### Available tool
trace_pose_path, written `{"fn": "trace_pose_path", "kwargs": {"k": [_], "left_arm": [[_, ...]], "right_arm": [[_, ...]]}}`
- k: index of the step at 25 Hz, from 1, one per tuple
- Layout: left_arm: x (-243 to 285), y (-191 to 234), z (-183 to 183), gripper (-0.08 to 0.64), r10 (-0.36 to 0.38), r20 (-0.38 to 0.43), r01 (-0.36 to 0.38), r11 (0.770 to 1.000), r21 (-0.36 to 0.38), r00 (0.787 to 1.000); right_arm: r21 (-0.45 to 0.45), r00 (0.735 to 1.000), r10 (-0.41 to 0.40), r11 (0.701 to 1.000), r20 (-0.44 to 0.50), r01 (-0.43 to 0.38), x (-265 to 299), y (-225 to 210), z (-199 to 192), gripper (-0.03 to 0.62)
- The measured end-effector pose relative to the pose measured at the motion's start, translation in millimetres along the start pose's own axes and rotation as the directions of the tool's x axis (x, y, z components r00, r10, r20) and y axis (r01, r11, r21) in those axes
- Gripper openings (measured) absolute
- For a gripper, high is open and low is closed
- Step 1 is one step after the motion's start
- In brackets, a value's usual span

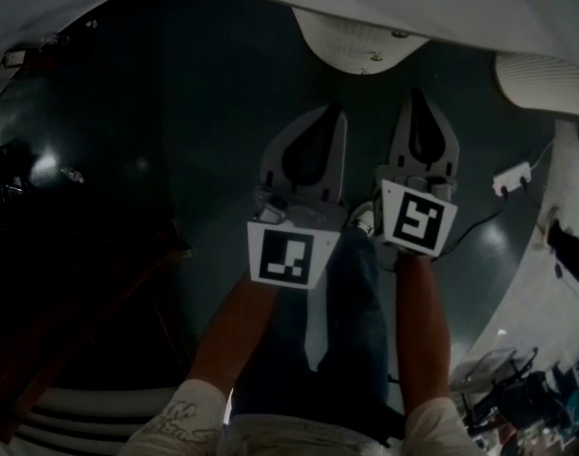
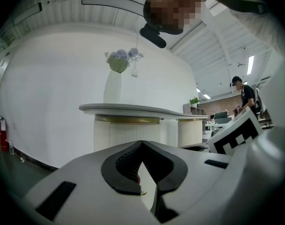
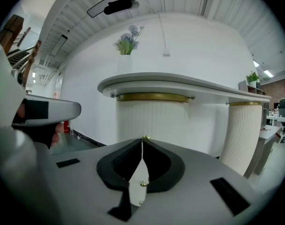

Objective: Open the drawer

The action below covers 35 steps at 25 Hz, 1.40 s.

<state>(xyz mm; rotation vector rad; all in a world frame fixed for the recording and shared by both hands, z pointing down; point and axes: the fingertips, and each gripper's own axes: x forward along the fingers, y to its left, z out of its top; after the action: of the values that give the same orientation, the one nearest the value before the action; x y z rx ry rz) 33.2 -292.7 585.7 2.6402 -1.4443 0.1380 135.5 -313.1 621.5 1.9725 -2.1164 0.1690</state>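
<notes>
I hold my left gripper (image 2: 142, 143) and right gripper (image 3: 142, 139) side by side facing the white counter (image 3: 189, 84), each with jaws pressed together, empty.

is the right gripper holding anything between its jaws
No, in the right gripper view the right gripper has its jaws closed tip to tip with nothing between them, only the white counter beyond.

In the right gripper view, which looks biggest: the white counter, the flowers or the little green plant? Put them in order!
1. white counter, biggest by far
2. flowers
3. green plant, smallest, though it sits farther back, so its real size is unsure
</notes>
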Motion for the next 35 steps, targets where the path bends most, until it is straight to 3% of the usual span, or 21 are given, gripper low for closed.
{"fn": "trace_pose_path", "kwargs": {"k": [3, 10, 20, 35], "left_arm": [[3, -1, -7, -0.005, -0.007, -0.012, 0.007, 1.0, -0.004, 1.0], [-1, 11, -9, -0.005, 0.003, -0.017, -0.003, 1.0, -0.012, 1.0], [-5, 16, -15, -0.005, 0.003, -0.038, -0.003, 1.0, 0.003, 0.999], [-6, 24, -9, -0.005, 0.031, -0.02, -0.031, 0.999, -0.019, 0.999]], "right_arm": [[0.017, 1.0, 0.002, 1.0, -0.001, -0.002, 15, -3, -5, 0.017], [-0.005, 0.999, 0.029, 1.0, -0.033, -0.029, 62, 4, -10, 0.127], [-0.004, 0.998, 0.0, 1.0, -0.059, 0.0, 100, -3, -10, 0.135], [-0.003, 0.997, -0.025, 1.0, -0.076, 0.025, 101, -8, -11, 0.104]]}}
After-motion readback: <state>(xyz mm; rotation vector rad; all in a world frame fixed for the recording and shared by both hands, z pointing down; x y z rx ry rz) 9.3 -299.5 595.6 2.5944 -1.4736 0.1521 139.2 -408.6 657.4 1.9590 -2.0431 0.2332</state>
